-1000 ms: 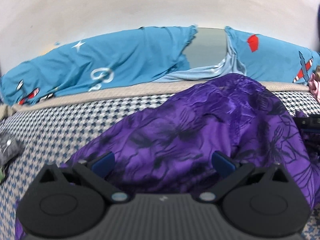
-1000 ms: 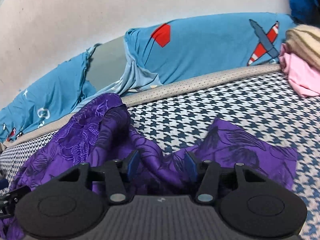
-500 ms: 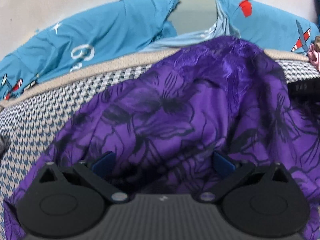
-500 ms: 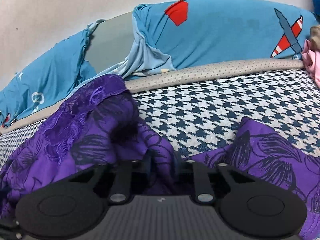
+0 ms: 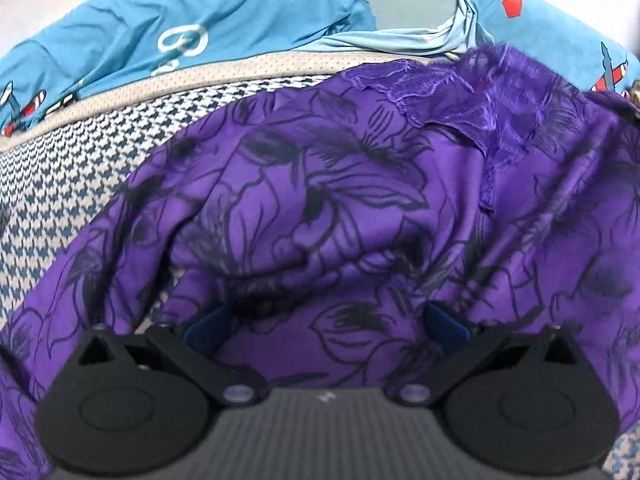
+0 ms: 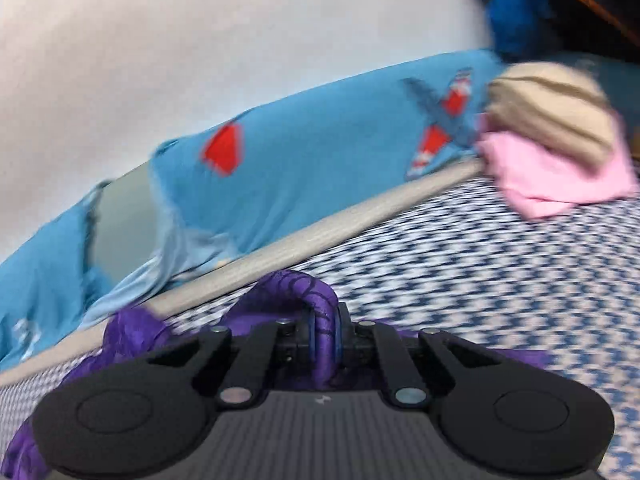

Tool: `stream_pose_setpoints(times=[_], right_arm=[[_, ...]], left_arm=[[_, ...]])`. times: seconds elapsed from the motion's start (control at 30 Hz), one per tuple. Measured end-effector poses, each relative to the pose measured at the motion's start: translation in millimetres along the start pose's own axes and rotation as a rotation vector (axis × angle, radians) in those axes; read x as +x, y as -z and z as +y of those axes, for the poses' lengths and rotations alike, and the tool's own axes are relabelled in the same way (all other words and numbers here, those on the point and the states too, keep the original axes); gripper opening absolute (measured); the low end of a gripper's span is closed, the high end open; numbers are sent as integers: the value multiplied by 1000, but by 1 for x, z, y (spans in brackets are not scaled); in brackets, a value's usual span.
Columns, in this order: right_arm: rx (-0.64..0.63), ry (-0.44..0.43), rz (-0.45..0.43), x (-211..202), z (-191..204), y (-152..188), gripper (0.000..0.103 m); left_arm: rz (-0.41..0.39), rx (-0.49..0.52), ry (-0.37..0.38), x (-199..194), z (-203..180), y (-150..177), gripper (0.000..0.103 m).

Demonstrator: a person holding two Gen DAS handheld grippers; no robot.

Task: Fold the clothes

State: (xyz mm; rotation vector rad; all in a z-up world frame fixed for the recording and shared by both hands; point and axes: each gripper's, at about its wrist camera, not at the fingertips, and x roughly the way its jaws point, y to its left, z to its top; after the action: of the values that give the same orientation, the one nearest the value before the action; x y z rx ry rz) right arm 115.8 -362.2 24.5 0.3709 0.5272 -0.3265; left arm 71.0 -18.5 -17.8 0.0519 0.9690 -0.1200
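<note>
Newly pinched glossy purple garment (image 6: 316, 292) fold

Satin sheen on woven houndstooth

The purple floral garment (image 5: 352, 200) is smooth, glossy cloth with an embroidered lace patch; under it the houndstooth mattress cover (image 5: 60, 184) looks matt and woven, edged behind by beige mesh piping (image 5: 224, 68).

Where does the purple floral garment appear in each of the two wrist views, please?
Left wrist: the purple floral garment fills the centre and right, spread between open jaws.
Right wrist: only a pinched fold at bottom centre, clamped in the shut jaws.
Shared landmark: the blue aeroplane-print cover behind the houndstooth surface.
</note>
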Motion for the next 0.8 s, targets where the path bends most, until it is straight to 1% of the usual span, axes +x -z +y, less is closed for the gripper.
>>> stream_pose_setpoints(times=[0.07,0.1,0.2,0.3,0.37,0.47,0.53,0.6,0.7,0.8], right_arm=[[47,45,-15,-5,-17,-5,9],[72,56,-9,-5,-25,-7,9],[117,67,37,1,-40,-6,9],[99,117,71,5,-42,-4,8],[90,149,124,8,-44,1,8],[101,161,170,5,-52,5,10],[93,144,152,-3,-53,3,14],[99,127,118,-14,-54,1,24],[86,104,79,-25,-52,-3,25],[38,116,15,-36,-43,-8,25]], left_arm=[[-5,9,0,-2,1,4,103],[-5,14,0,-3,1,5,103],[-2,29,-6,-6,1,10,103],[1,37,-13,-9,1,16,103],[4,43,-20,-11,1,20,103],[7,56,-29,-13,1,24,103],[10,59,-30,-15,3,28,103],[14,56,-28,-17,4,31,103],[28,53,-22,-19,6,34,103],[46,51,-21,-22,6,36,103]])
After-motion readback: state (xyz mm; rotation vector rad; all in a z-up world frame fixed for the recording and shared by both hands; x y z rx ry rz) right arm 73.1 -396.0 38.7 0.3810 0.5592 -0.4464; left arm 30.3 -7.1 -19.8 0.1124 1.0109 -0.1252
